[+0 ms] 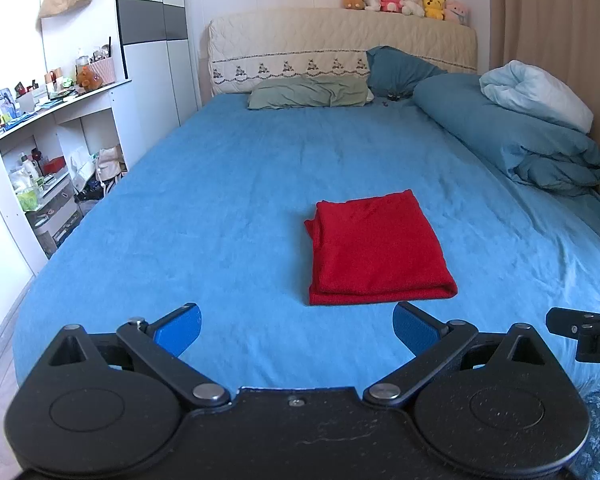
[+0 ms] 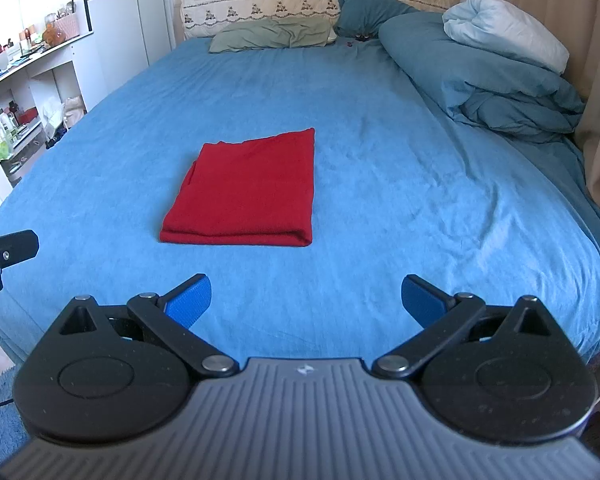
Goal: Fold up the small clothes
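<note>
A red garment (image 1: 378,250) is seen lying folded into a flat rectangle on the blue bed sheet (image 1: 204,200), near the foot end of the bed and well apart from the pillows (image 1: 308,94) and the rolled duvet (image 1: 500,128) at the far side. Its thick folded edge is turned toward both claws, and its long axis runs away from them toward the headboard (image 1: 340,36), with looser layered edges showing along its left side. The left claw (image 1: 296,326) is held wide open and empty above the sheet, and the garment is found just ahead of it and slightly to its right. The right claw (image 2: 306,300) is likewise spread wide with nothing between its blue pads (image 2: 190,300), and from it the garment lies ahead and to the left. The cloth is thus placed between the two claws, somewhat nearer the left one, though neither is touching it. The fold is judged to be far along, possibly complete; if a further fold is wanted, the near folded edge would probably be taken at its two corners and carried along the long axis. Slipping of the loose left-hand layers is to be expected as the main risk.
</note>
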